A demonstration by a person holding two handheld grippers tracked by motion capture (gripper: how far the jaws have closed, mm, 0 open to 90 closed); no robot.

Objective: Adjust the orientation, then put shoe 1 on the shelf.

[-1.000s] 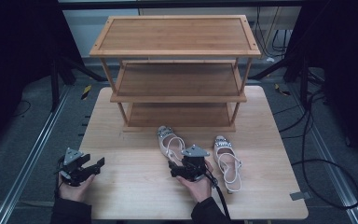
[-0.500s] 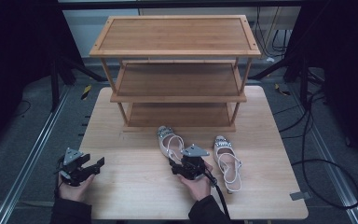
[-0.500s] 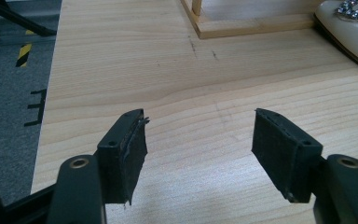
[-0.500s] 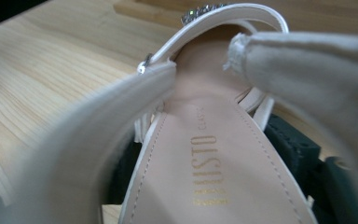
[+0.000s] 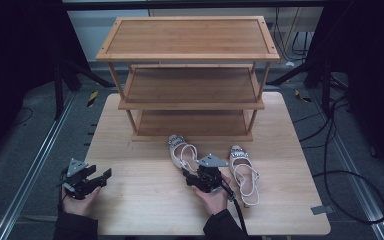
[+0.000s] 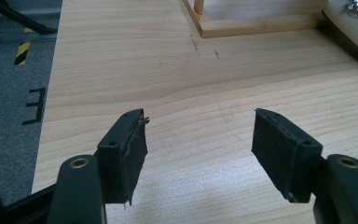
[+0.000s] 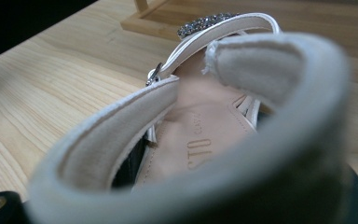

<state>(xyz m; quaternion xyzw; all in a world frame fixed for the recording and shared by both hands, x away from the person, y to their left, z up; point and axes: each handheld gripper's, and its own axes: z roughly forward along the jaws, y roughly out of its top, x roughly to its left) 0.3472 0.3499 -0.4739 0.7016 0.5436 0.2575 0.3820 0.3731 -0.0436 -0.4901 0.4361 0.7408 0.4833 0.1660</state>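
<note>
**Right jaws closing on the sandal heel**

Evidently the right gripper had just been narrowing its jaws: a second before they stood wide, and now they sat about half closed around the heel end of the left sandal. Neither hand had shifted over that second. In the right gripper view the heel strap arched right across the lens, insole behind it, so the shoe lay between the jaws. Whether the pads were already pressing could not be told. Judged as the start of a grasp, probably to lift the shoe toward the rack.

Taking the rack as landmark: the left sandal lay just in front of its bottom shelf, toe toward it, heel in the gripper. The right sandal lay beside it, untouched. The left gripper hovered well off the rack's front-left corner over the table, jaws wide apart and empty.
</note>
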